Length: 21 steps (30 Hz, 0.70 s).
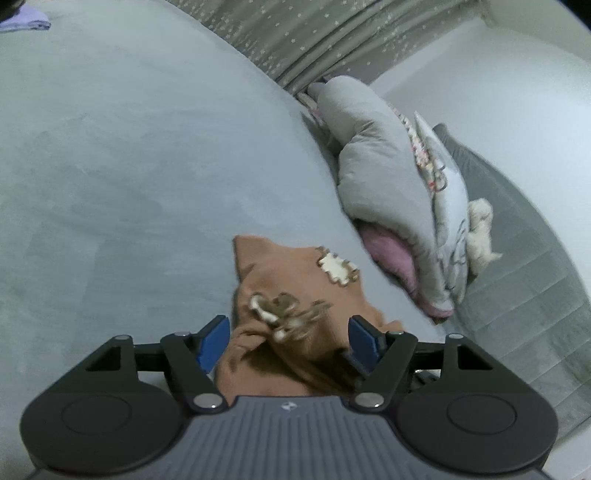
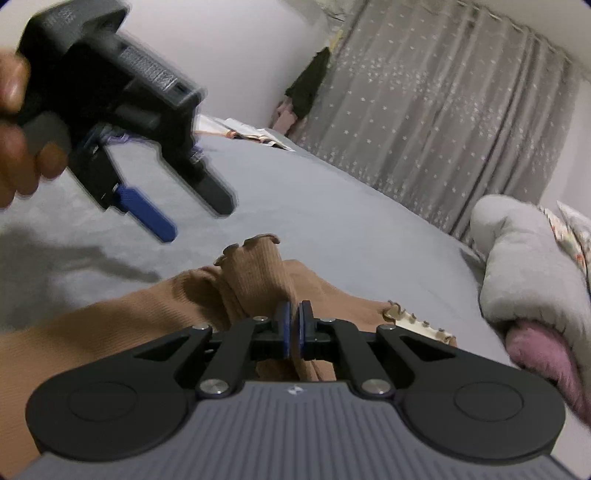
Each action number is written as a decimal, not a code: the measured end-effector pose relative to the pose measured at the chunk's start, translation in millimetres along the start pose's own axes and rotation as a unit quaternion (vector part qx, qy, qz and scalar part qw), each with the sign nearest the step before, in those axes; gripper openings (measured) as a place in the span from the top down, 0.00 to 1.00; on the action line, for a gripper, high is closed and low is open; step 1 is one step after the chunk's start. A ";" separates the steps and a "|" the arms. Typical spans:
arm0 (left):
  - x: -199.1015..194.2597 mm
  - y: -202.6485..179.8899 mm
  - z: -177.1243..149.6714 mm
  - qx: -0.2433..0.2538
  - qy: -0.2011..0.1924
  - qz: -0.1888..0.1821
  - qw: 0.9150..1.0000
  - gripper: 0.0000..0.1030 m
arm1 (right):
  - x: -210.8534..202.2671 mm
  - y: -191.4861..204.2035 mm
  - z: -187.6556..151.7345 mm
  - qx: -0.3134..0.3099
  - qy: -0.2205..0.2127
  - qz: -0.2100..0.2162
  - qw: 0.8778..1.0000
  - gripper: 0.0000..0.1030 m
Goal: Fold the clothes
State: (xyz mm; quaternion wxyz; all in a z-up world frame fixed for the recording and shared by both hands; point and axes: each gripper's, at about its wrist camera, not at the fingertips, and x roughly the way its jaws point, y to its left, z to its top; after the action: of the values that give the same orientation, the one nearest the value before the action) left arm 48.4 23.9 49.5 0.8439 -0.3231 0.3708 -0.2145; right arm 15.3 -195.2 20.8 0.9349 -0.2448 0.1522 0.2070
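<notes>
Looking along the left gripper (image 1: 290,341): blue pads (image 1: 212,343) spread wide, with a bunched brown garment (image 1: 295,295) lying between and just ahead of them on the grey bedsheet (image 1: 129,166), not pressed by either pad (cream and brown appliqué patches visible on the cloth). Farther ahead and to the right, a rumpled grey quilt (image 1: 388,173) with a pink lining. Beyond that, a grey star-print curtain (image 1: 314,33). Turning to the right wrist view: right gripper (image 2: 294,328) pinched tight on a ribbed fold of the brown garment (image 2: 255,280), cloth rising just ahead of the pads. Up and to the left, the left gripper (image 2: 192,212) blurred, fingers apart, held by a hand (image 2: 22,147) above the sheet.
</notes>
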 end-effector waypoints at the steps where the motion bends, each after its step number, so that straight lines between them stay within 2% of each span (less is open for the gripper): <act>1: 0.1 -1.0 -0.8 0.002 0.002 -0.002 1.000 0.30 | 0.1 5.1 -0.2 -0.011 0.002 0.005 1.000 0.95; 3: 1.2 -4.1 -2.8 0.011 0.007 -0.001 1.000 0.30 | 3.8 10.8 0.2 -0.038 0.009 0.020 0.999 0.93; 5: 4.6 -7.9 -5.4 0.021 0.015 -0.001 1.000 0.30 | 0.5 20.3 -1.7 -0.069 0.020 0.053 0.996 0.89; 9: 8.3 -9.0 -8.6 0.027 0.023 0.004 0.999 0.29 | -11.4 31.1 -6.1 -0.118 0.041 0.102 0.987 0.89; 11: 11.5 -9.9 -11.3 0.027 0.029 0.007 0.999 0.29 | -15.8 28.4 -6.3 -0.112 0.044 0.101 0.988 0.88; 13: 14.4 -12.7 -15.5 0.031 0.036 0.009 0.999 0.29 | -20.2 21.3 -5.1 -0.092 0.044 0.103 0.989 0.86; 15: 16.0 -19.1 -20.7 0.042 0.044 0.008 0.998 0.29 | -28.7 0.4 -2.9 -0.029 0.042 0.105 0.993 0.81; 16: 18.0 -26.2 -25.4 0.061 0.046 0.015 0.997 0.29 | -30.1 -4.2 -2.3 -0.016 0.042 0.105 0.993 0.78; 18: 20.6 -31.5 -29.0 0.081 0.050 0.027 0.995 0.28 | -37.2 -27.8 -1.8 0.046 0.041 0.100 0.993 0.76; 20: 29.1 -35.6 -35.7 0.111 0.055 0.067 0.990 0.28 | -48.4 -58.4 -5.3 0.126 0.037 0.086 0.988 0.74; 21: 30.2 -35.5 -36.9 0.113 0.056 0.072 0.989 0.28 | -53.3 -68.6 -8.2 0.150 0.034 0.084 0.985 0.74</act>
State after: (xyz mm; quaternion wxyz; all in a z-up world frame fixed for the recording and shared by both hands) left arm 34.9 -33.4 40.8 0.8661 -0.1851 0.4134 -0.2115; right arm -0.7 -270.6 61.7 0.9347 -0.0950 0.2334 0.2507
